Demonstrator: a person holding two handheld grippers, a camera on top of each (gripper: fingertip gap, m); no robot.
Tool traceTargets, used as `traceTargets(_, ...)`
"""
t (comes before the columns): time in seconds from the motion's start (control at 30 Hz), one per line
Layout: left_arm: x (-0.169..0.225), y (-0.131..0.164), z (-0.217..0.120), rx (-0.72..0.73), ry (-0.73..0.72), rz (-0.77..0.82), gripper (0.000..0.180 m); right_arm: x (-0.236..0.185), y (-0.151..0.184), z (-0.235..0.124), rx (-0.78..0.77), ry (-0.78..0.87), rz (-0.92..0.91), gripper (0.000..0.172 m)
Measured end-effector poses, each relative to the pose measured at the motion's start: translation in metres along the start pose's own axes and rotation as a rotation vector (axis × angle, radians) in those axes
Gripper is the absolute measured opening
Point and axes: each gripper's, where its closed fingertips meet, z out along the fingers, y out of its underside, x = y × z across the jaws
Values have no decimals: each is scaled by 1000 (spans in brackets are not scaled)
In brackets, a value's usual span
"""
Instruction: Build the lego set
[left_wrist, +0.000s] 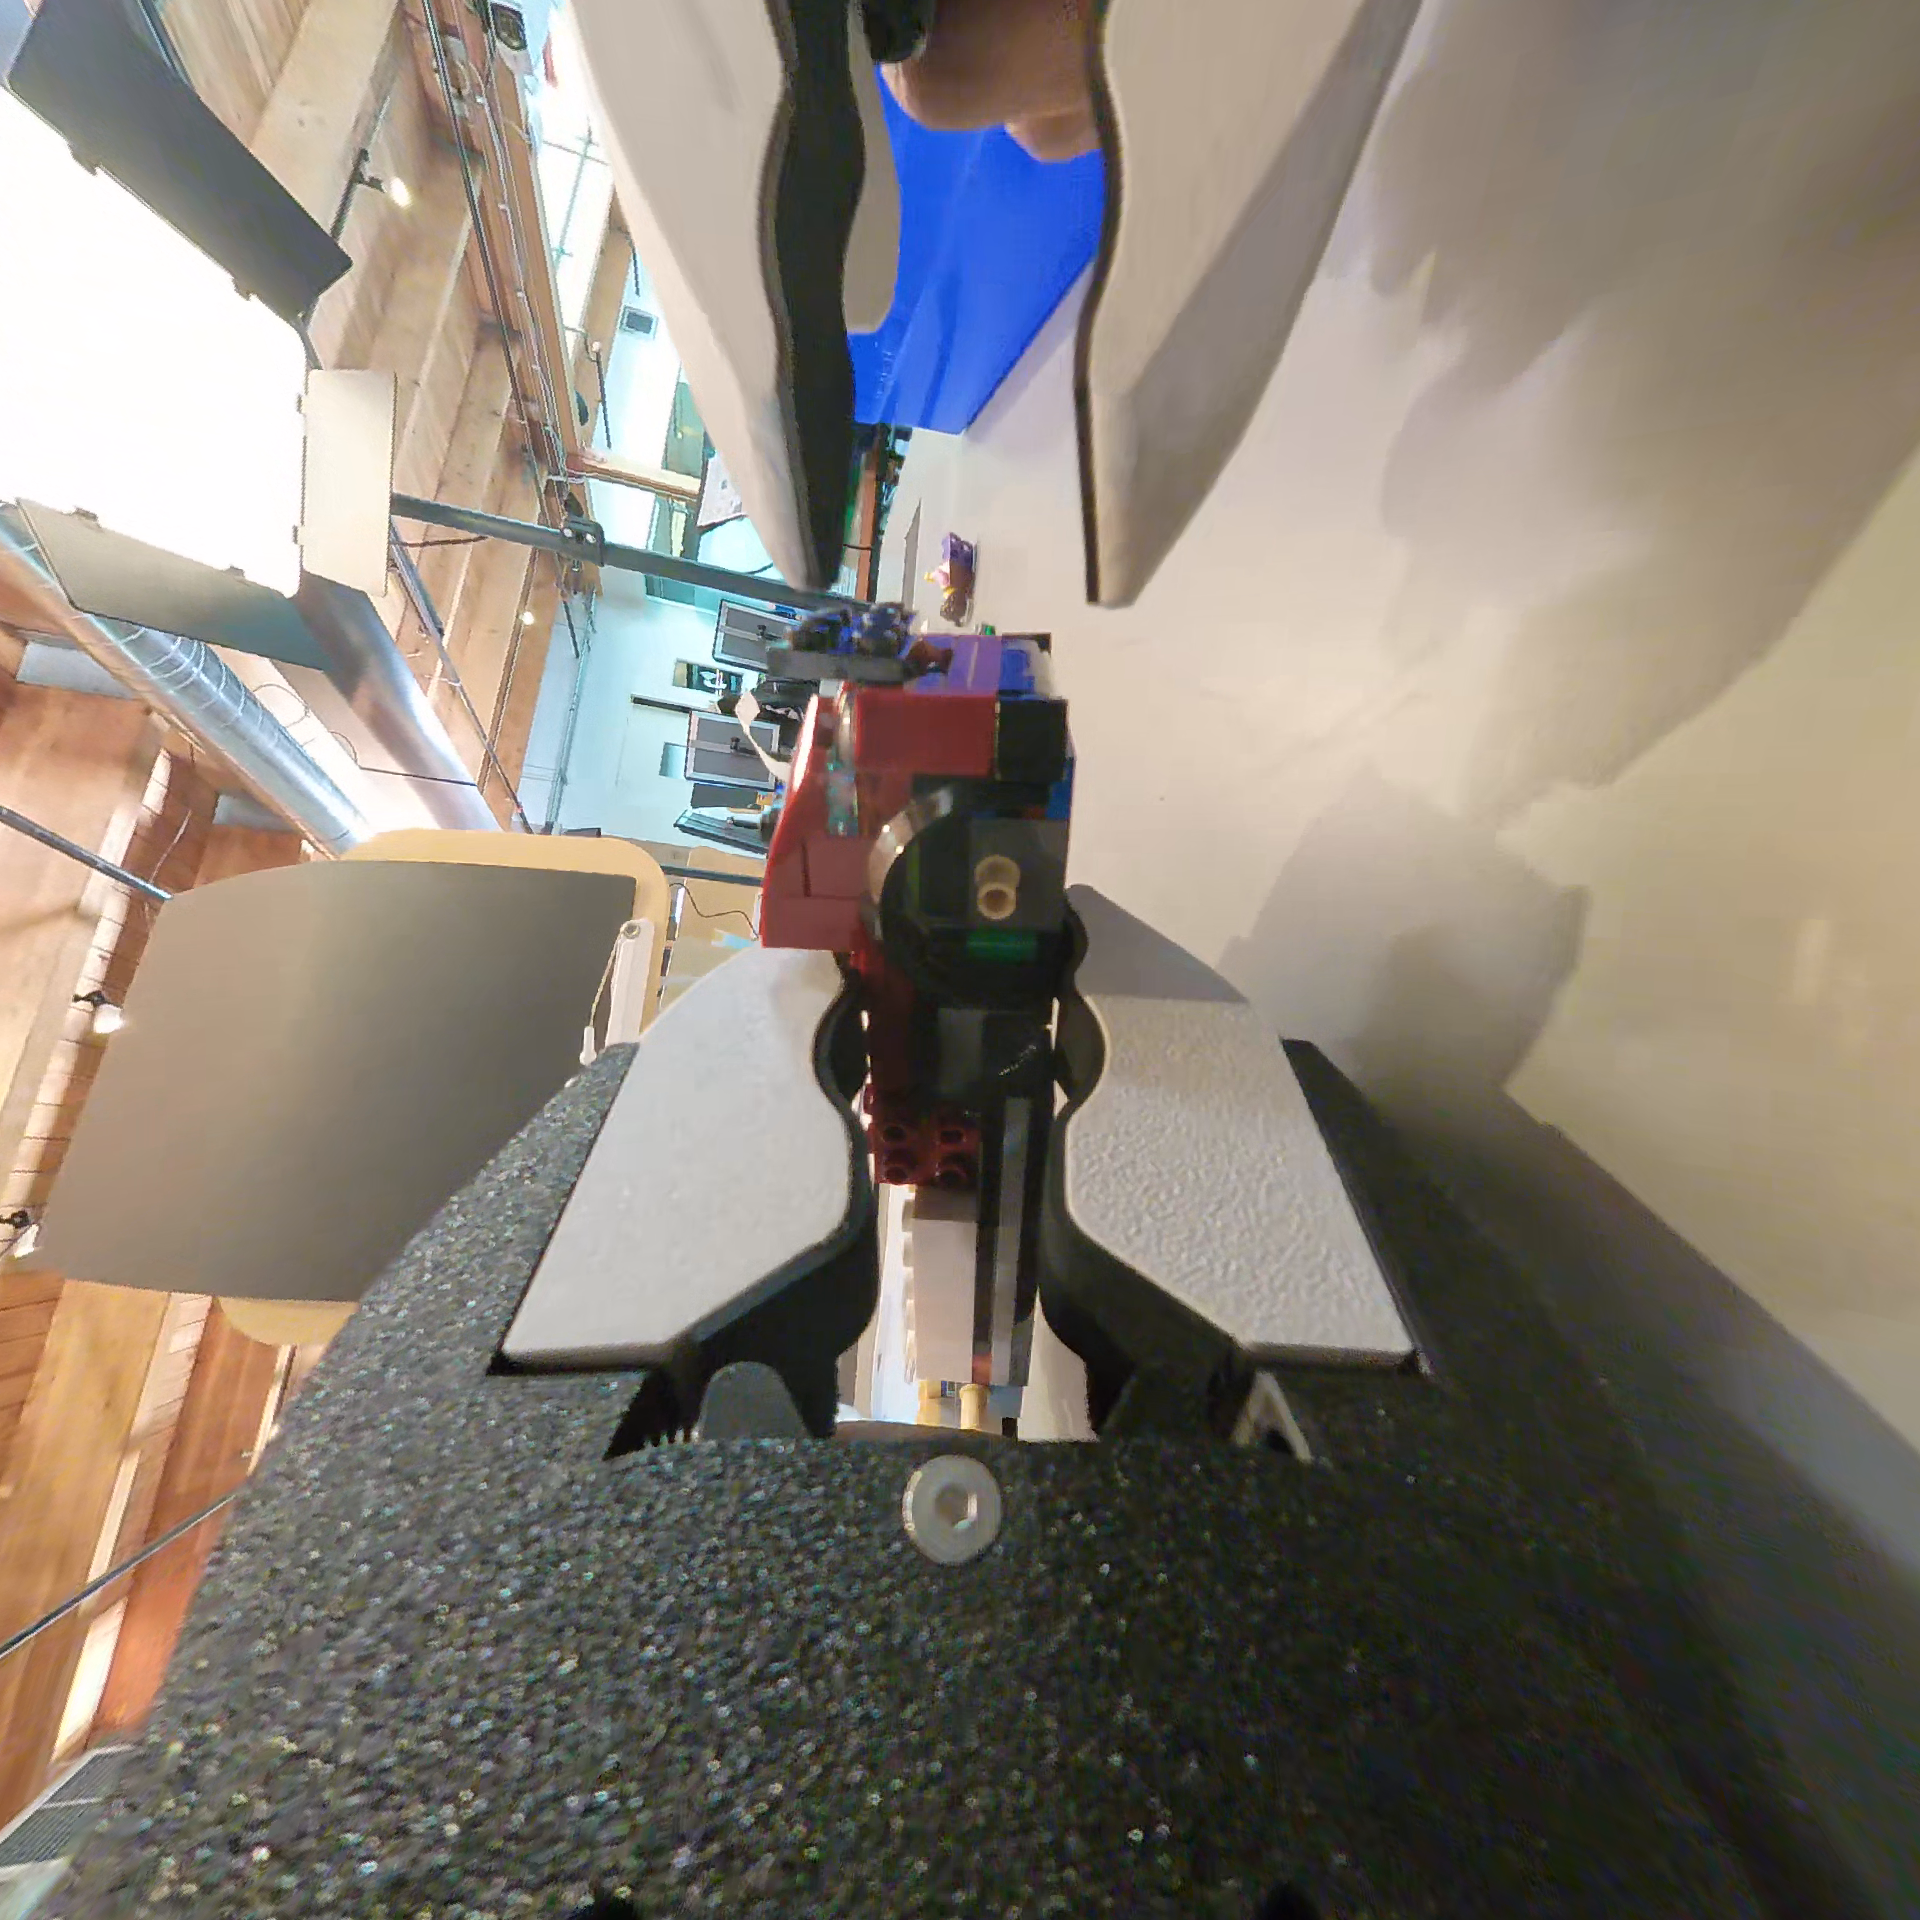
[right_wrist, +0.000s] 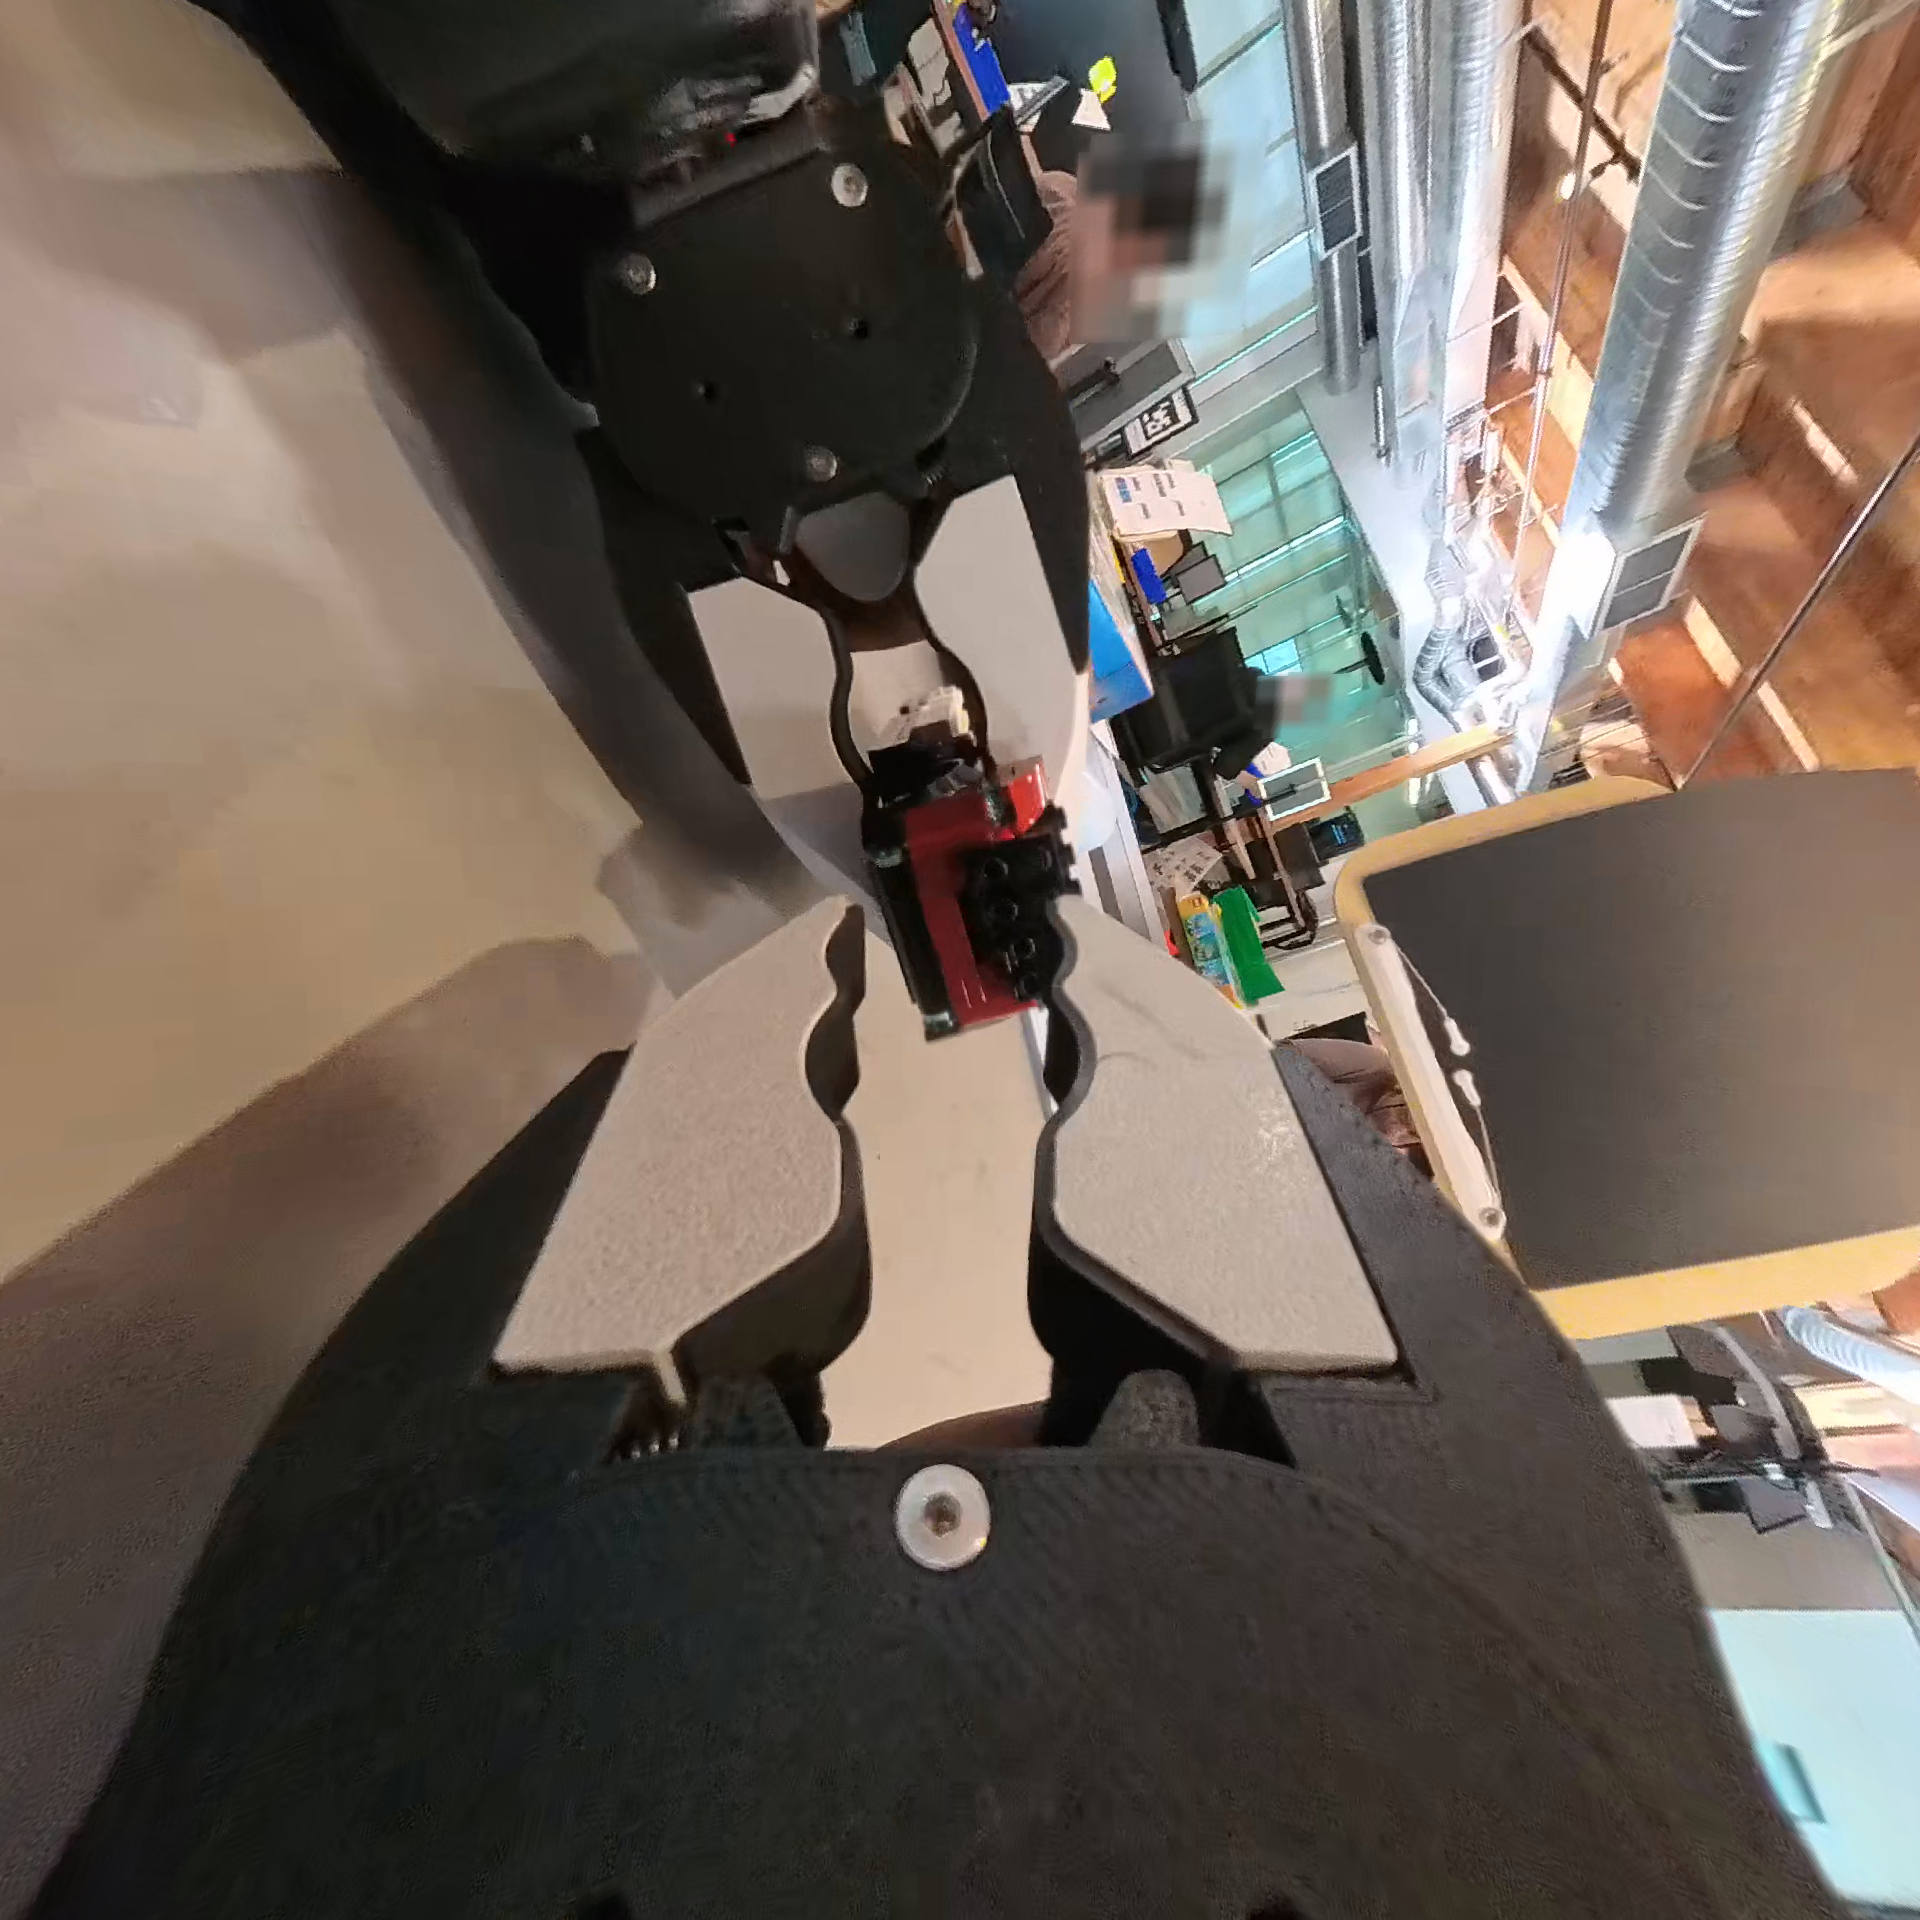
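Presently, the left gripper (left_wrist: 961, 997) has its jaws partly spread and pinching a toy model built of dark red, black and blue plastic bricks (left_wrist: 935, 821). Both grey fingers (left_wrist: 727, 1122) press against the model's narrow lower section, which runs back between them toward the gripper body. A black round part with a tan peg sits just beyond the fingertips, and the red and blue bulk of the model projects forward, clear of the pale surface (left_wrist: 1558, 520).

The right gripper (right_wrist: 956, 966) faces the left one head-on, with the model between the two. Its jaws stand spread. The black studded brick on the model's near end lies against the right-hand fingertip (right_wrist: 1122, 997), though whether that is true contact or only overlap cannot be told from this angle. The left-hand fingertip stands visibly apart from the model's red side, so nothing is clamped there. In the left wrist view the right gripper's two grey fingers appear at the top, apart, ahead of the model.

Both grippers are rolled onto their sides, so the surface runs vertically in each view. A black panel with a pale wooden rim (right_wrist: 1621, 1039) stands beside them.
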Motion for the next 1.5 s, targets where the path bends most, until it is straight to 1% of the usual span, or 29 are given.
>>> traceTargets(0.13,1,-1,0,-2,4,5,33,-3,0,1,-8,11,-28,32)
traceTargets(0.33,0,1,-2,-10,2,21,33,-3,0,3,-9,17,-24,32)
traceTargets(0.5,1,4,-2,-25,7,47,33,-4,1,5,-16,-1,-11,31)
traceTargets(0.67,7,-2,0,-20,24,91,33,-6,1,6,-19,-22,-3,31)
traceTargets(0.9,5,-1,0,-18,18,89,33,-8,1,5,-21,-37,-27,31)
traceTargets(1.27,9,0,0,-31,30,163,33,-16,3,7,-45,-108,-23,32)
traceTargets(1.5,14,-8,1,-20,36,235,32,-25,6,8,-68,-190,-28,33)
